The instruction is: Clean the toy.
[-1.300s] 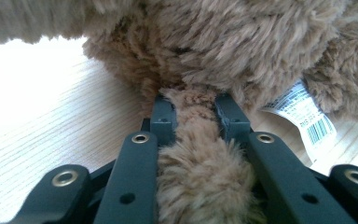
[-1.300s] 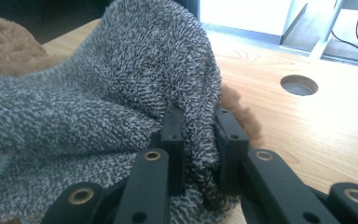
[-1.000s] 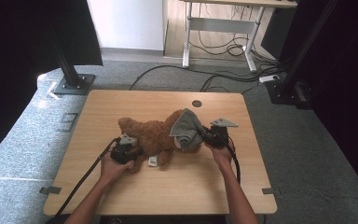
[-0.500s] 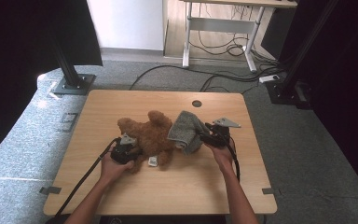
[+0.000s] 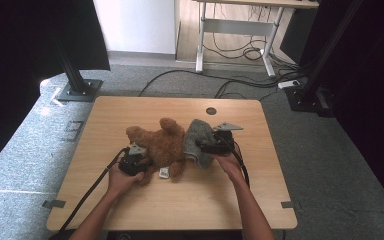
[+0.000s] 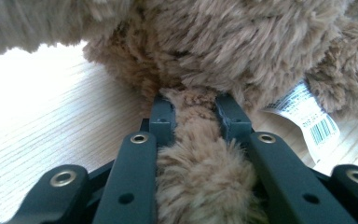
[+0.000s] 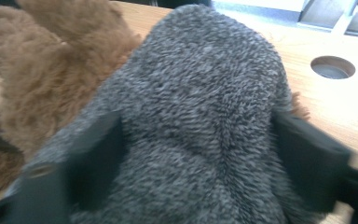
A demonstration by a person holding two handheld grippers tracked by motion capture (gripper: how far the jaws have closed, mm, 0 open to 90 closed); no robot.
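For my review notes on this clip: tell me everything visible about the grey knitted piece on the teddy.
The grey knitted piece looks like a fuzzy, speckled grey-and-white knit cap or sock. It lies on the wooden table, draped over the right end of the brown plush teddy. The right gripper has just been opening; its jaws flank the knit, seemingly without pressing.

I'm working in a lab or office room; grey carpet (image 5: 330,165), loose floor cables (image 5: 240,85), black rig stands (image 5: 72,75), a second desk (image 5: 240,30) behind my bench (image 5: 180,200).

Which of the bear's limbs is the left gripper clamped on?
The left gripper pinches the limb beside the white barcode tag; the teddy bear's other limbs lie free.
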